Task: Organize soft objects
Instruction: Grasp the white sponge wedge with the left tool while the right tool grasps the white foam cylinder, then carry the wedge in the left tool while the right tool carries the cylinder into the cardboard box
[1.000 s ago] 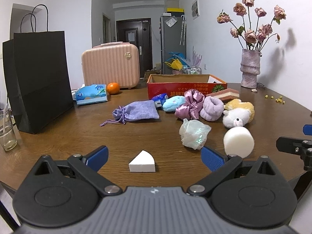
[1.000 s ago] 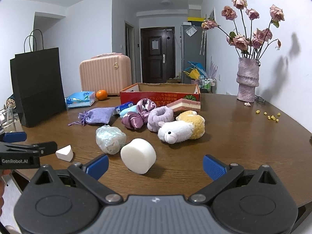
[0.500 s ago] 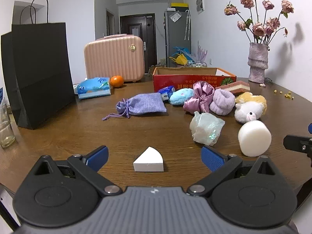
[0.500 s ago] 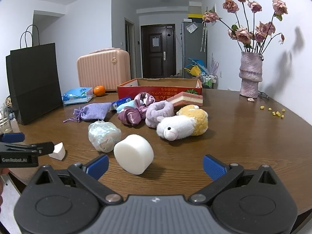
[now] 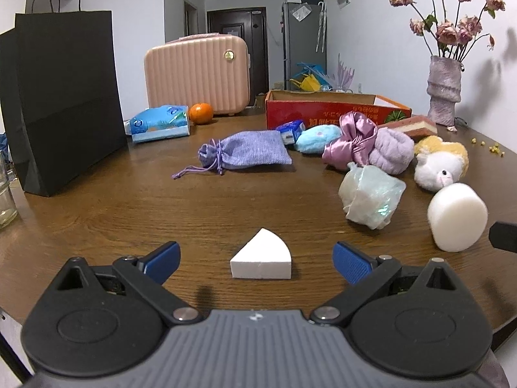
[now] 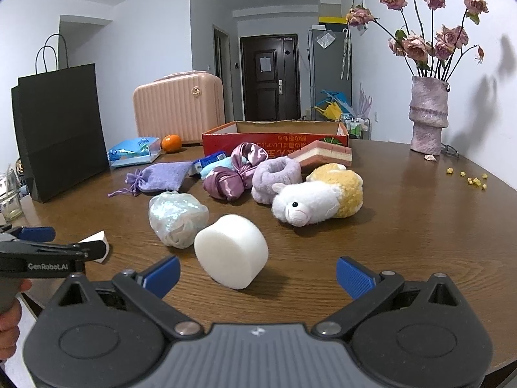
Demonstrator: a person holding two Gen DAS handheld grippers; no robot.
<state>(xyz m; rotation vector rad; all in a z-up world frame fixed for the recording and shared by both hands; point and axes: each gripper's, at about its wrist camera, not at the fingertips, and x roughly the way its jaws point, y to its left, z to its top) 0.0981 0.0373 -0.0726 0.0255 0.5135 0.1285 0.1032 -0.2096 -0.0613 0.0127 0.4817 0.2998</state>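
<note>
Over the last second both grippers had eased forward across the wooden table [image 5: 135, 200], and nothing on it had been picked up or shifted. Taking the red cardboard box [image 5: 336, 111] at the back as my mark, the thing farthest out in front of it was the white wedge sponge [image 5: 261, 257]; the left gripper [image 5: 257, 260] had closed in until the wedge sat squarely between its blue fingers, which stood spread wide and touched nothing. That looked to me like the line-up for a first grasp. The right gripper [image 6: 257, 274] was likewise spread and empty, with the white round sponge [image 6: 231, 250] lying toward its left finger rather than centred. A little nearer the box lay the crinkled plastic bundle [image 5: 371, 195], then the plush sheep [image 6: 318, 199], and closer still the purple fluffy band [image 6: 274, 179], the satin bow [image 6: 237, 174] and the lilac drawstring pouch [image 5: 244, 153]. The light-blue plush [image 5: 318, 137] and the layered cake-shaped sponge [image 6: 326, 156] lay close against the box's front wall, and its floor was hidden from me. I judged the sorting had not truly begun: every soft thing I could see was outside the box.
</note>
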